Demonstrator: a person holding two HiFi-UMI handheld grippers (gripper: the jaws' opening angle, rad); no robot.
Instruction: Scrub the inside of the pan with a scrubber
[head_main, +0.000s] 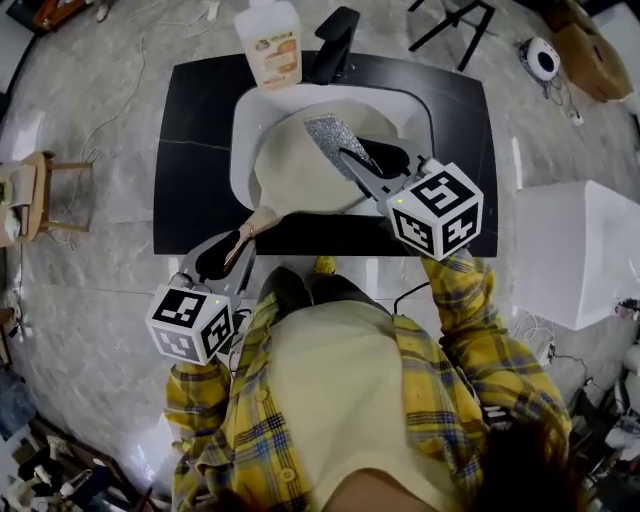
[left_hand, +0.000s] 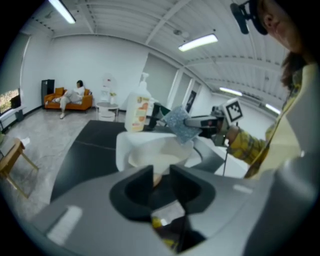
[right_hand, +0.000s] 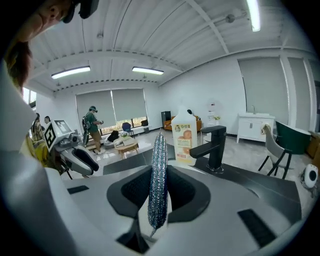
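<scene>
Scrubber (right_hand: 159, 150) tight in right hand-held gripper (right_hand: 159, 170); left hand-held gripper (left_hand: 161, 172) partly spread, pan handle (head_main: 256, 226) loose between jaws.

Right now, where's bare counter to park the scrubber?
Two free patches: black counter left of the sink, and the strip right of it. Crowded: bottle and faucet behind the sink, pan filling it, pan handle and left gripper at the front-left corner.

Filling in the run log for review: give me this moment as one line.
left gripper: open, pan handle between jaws | right gripper: shut on scrubber | scrubber: above pan | pan: in sink
</scene>
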